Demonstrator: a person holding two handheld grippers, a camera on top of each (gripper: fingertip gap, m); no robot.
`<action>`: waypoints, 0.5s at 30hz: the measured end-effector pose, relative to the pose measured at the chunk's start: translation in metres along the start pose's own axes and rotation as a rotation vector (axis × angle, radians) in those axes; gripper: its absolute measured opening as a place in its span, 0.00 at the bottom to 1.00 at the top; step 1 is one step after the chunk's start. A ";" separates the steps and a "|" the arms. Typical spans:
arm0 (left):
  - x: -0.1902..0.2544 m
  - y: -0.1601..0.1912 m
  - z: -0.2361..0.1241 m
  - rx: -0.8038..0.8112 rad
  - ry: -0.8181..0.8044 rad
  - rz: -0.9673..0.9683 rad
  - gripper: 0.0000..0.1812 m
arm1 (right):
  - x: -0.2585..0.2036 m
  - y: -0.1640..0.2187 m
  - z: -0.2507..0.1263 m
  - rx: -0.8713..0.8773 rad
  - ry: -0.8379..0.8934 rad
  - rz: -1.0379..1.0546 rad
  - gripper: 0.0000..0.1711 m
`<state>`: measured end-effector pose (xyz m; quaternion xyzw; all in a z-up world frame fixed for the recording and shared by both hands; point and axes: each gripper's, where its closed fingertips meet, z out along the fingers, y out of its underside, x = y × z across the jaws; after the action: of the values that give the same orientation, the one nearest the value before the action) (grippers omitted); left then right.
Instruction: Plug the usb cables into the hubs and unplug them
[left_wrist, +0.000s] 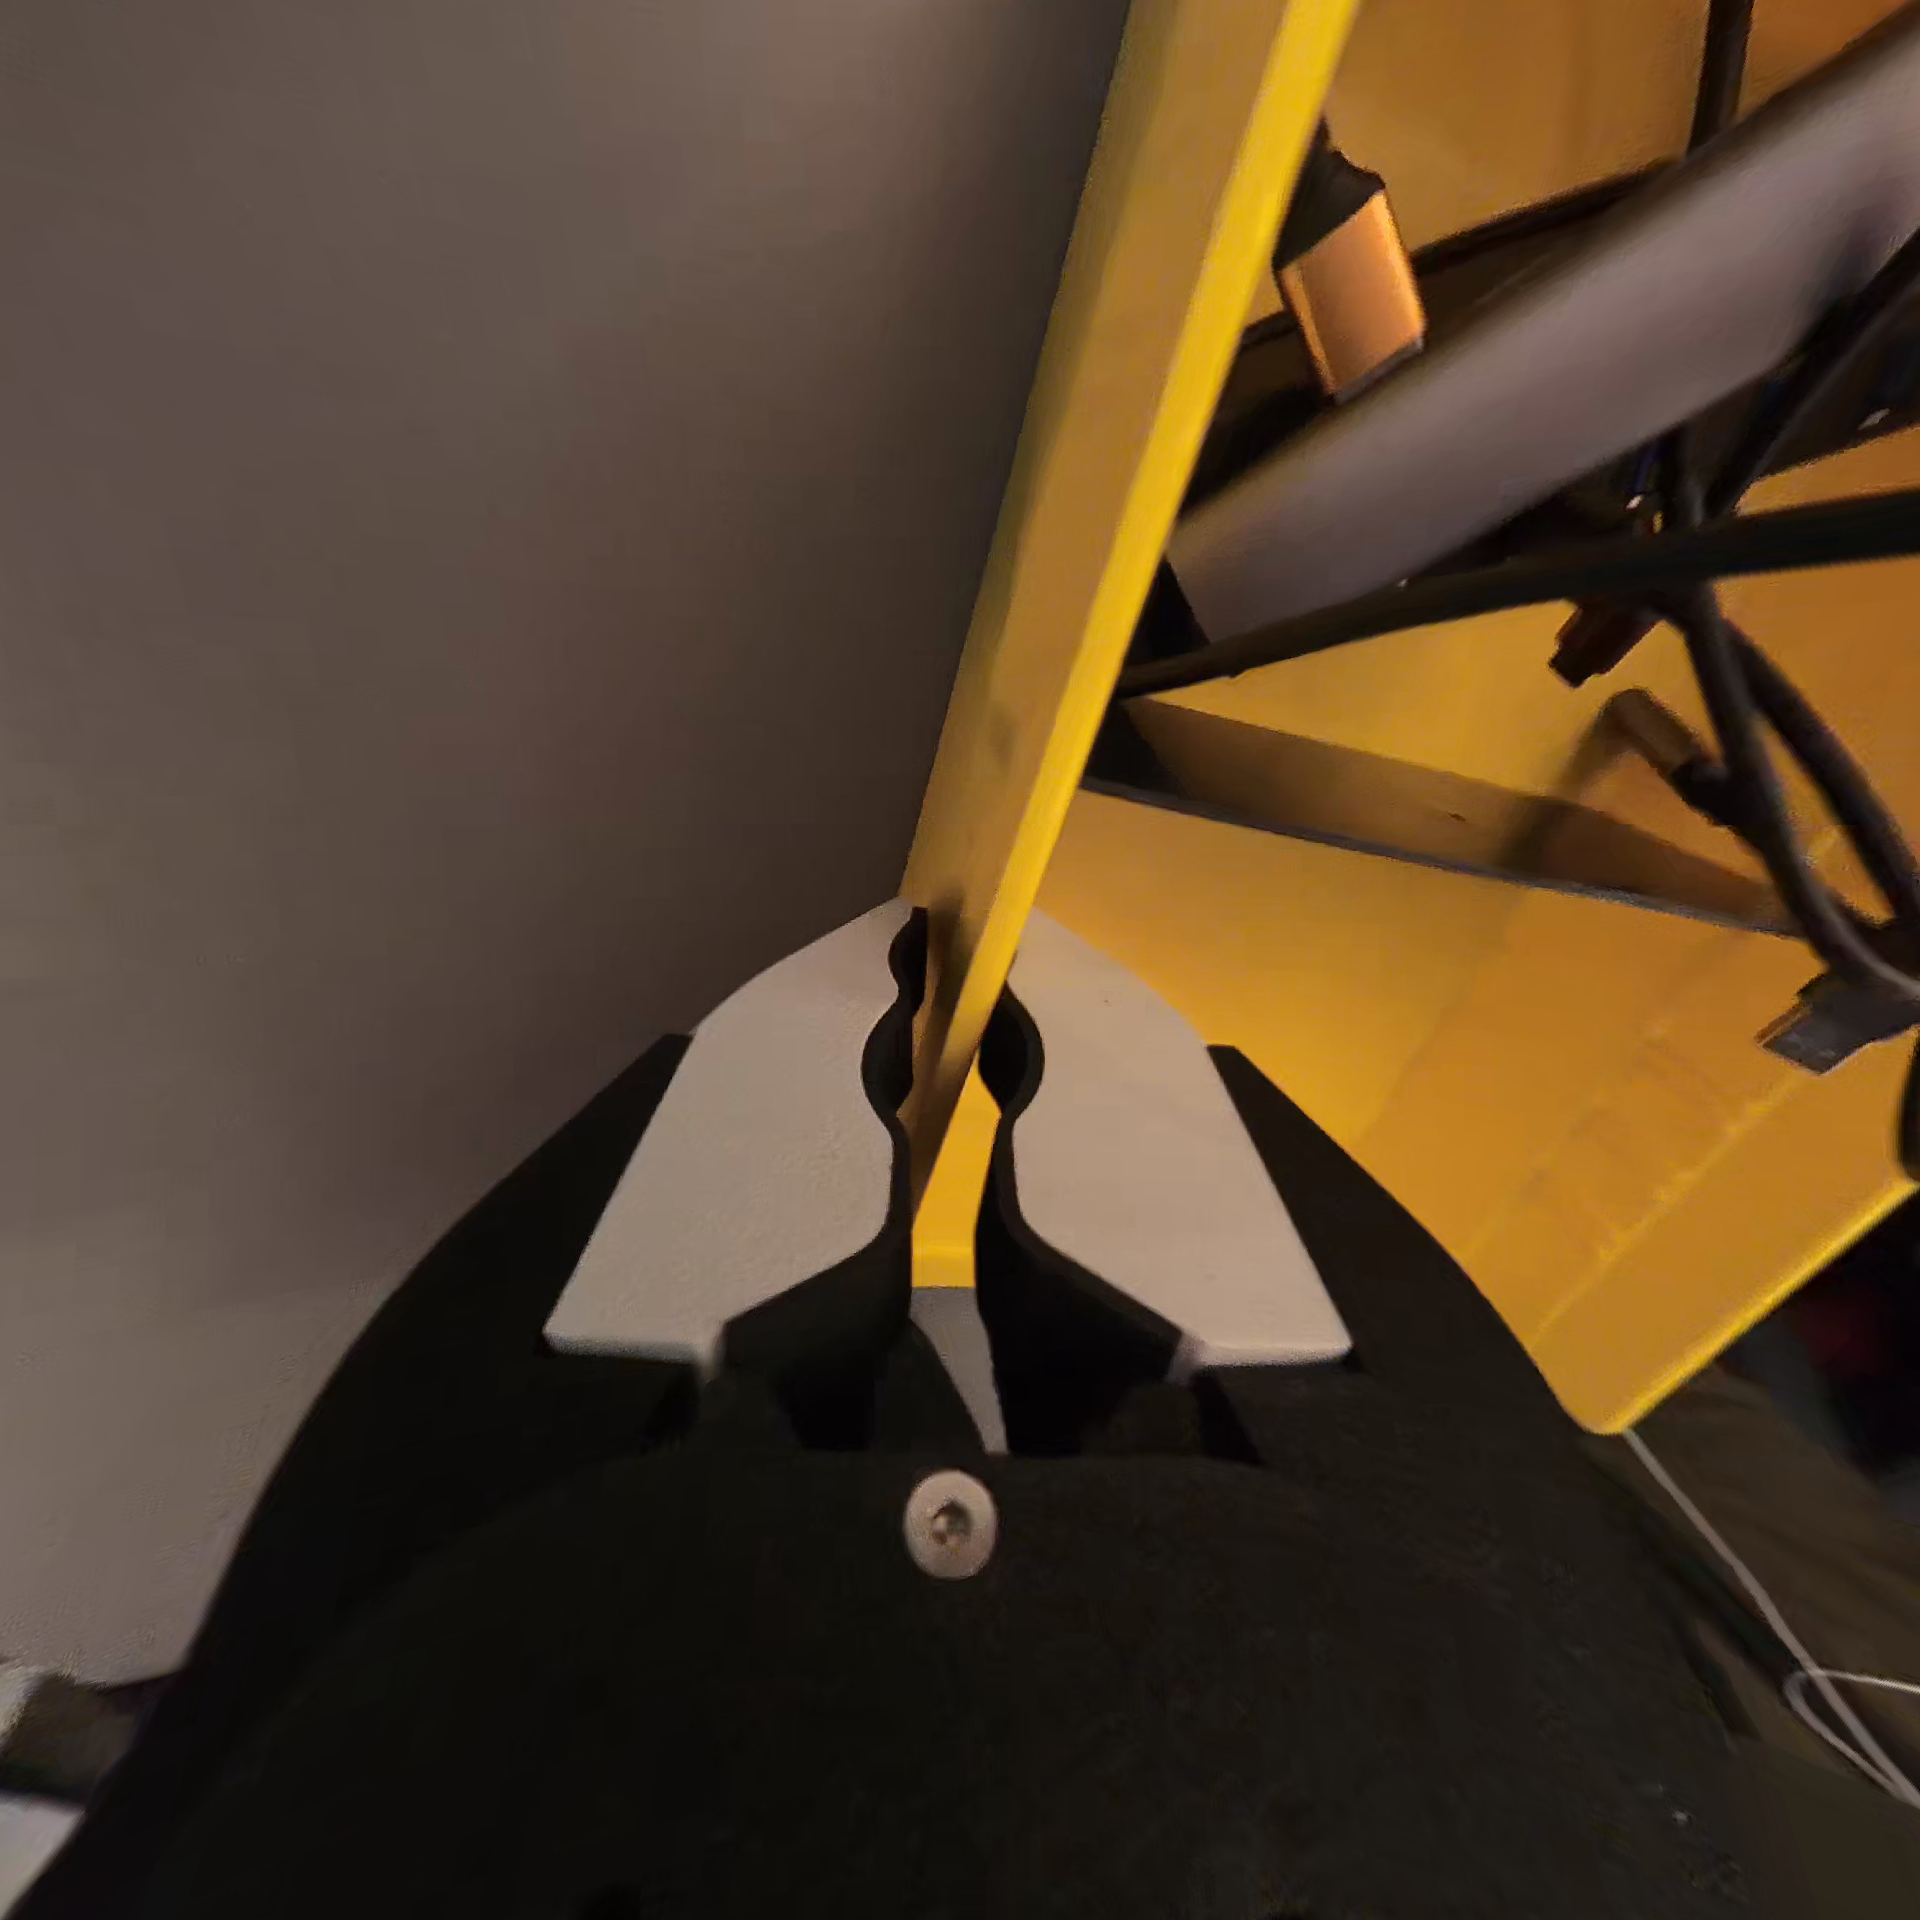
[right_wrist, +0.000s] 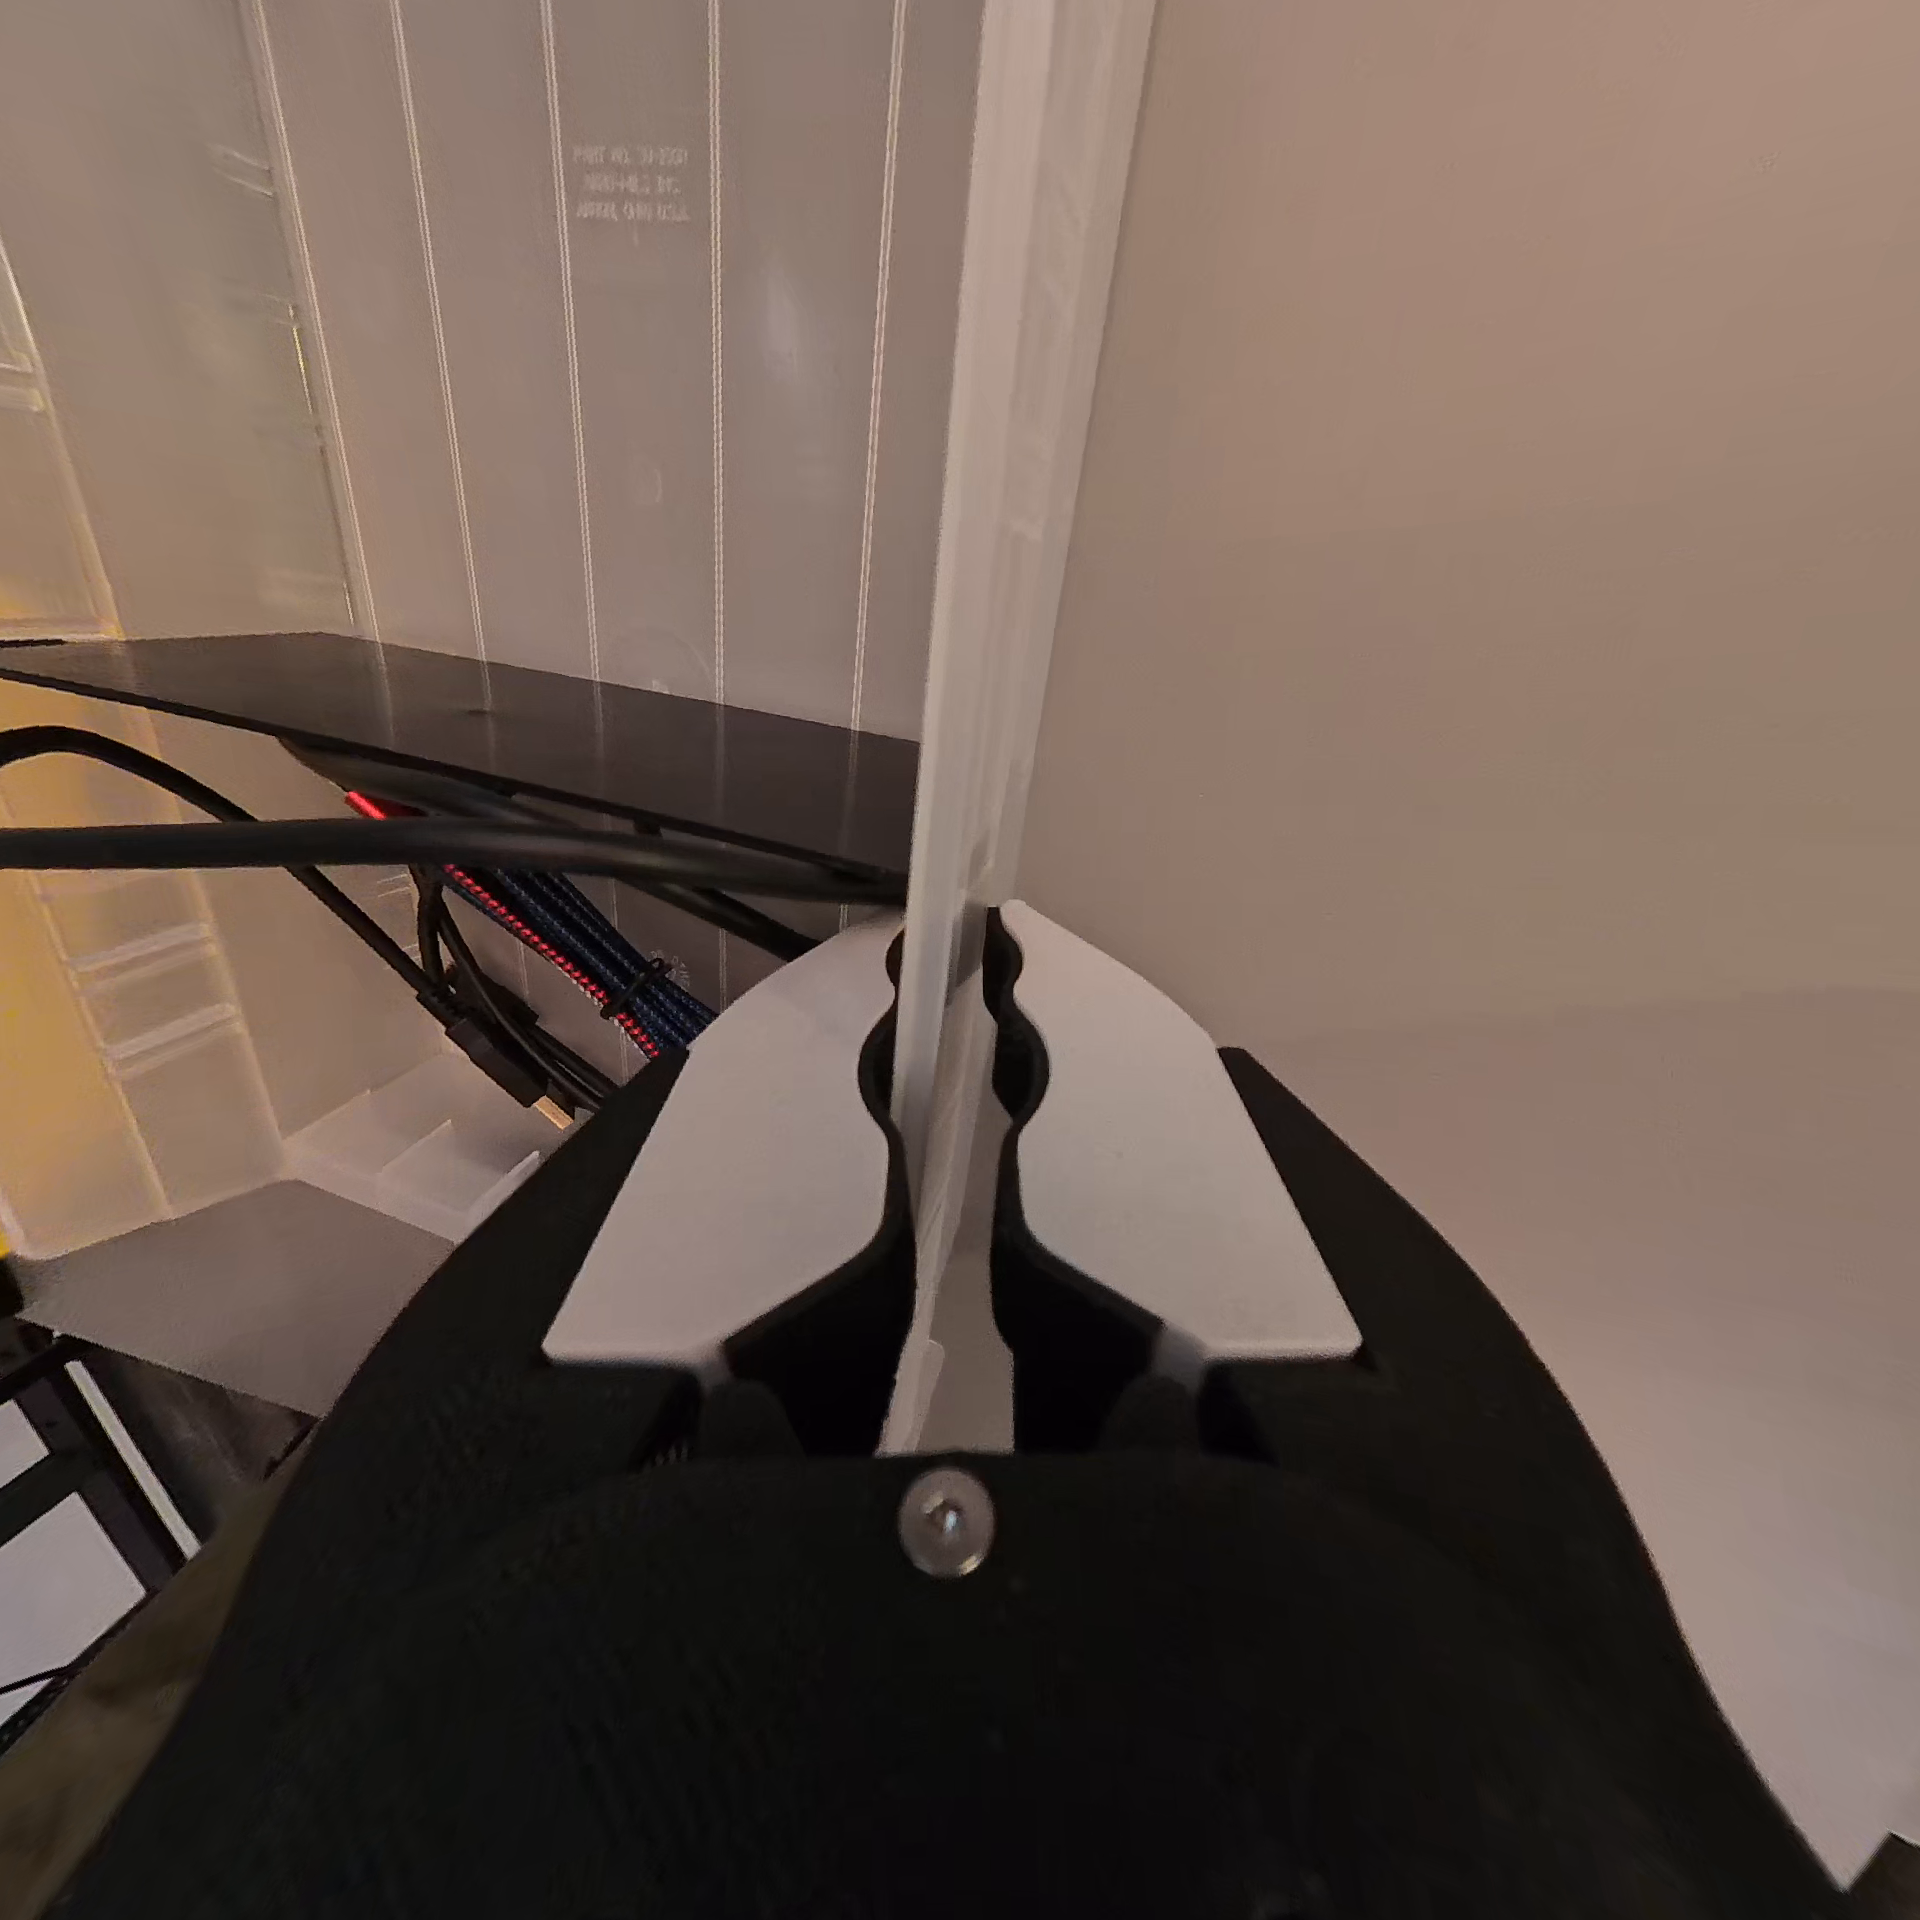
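My left gripper (left_wrist: 956, 925) is shut on the thin side wall of a yellow bin (left_wrist: 1143, 416). Inside that bin lie a long grey hub (left_wrist: 1558, 343), an orange-gold plug (left_wrist: 1351, 301), tangled black cables (left_wrist: 1745, 727) and a loose dark USB plug (left_wrist: 1818, 1023). My right gripper (right_wrist: 951, 920) is shut on the edge wall of a clear plastic bin (right_wrist: 1029, 416). Inside the clear bin are a flat black slab-shaped device (right_wrist: 520, 707), a black cable (right_wrist: 416, 836), a bundle of blue and red braided cables (right_wrist: 582, 956) and a black plug (right_wrist: 499, 1060).
A plain pale wall (left_wrist: 416, 520) fills the left of the left wrist view. A plain white surface (right_wrist: 1455, 623) fills the right of the right wrist view. A grey ledge (right_wrist: 239, 1278) and a dark frame (right_wrist: 62, 1455) lie at its lower left. About 55 centimeters separates my left fingertips from my right.
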<state>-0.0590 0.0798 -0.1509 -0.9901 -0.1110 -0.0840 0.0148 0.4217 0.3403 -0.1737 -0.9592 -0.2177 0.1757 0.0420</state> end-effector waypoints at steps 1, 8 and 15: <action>-0.012 0.005 -0.002 0.016 0.028 -0.051 0.05 | -0.005 0.000 0.002 -0.003 -0.003 -0.006 0.07; -0.098 0.047 -0.020 0.101 0.048 -0.273 0.04 | -0.047 -0.005 0.016 -0.015 -0.026 -0.012 0.07; -0.149 0.077 -0.031 0.172 0.090 -0.378 0.05 | -0.064 -0.016 0.023 -0.013 -0.036 -0.011 0.07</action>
<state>-0.1898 -0.0289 -0.1468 -0.9420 -0.3009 -0.1198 0.0883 0.3535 0.3269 -0.1720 -0.9548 -0.2249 0.1914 0.0330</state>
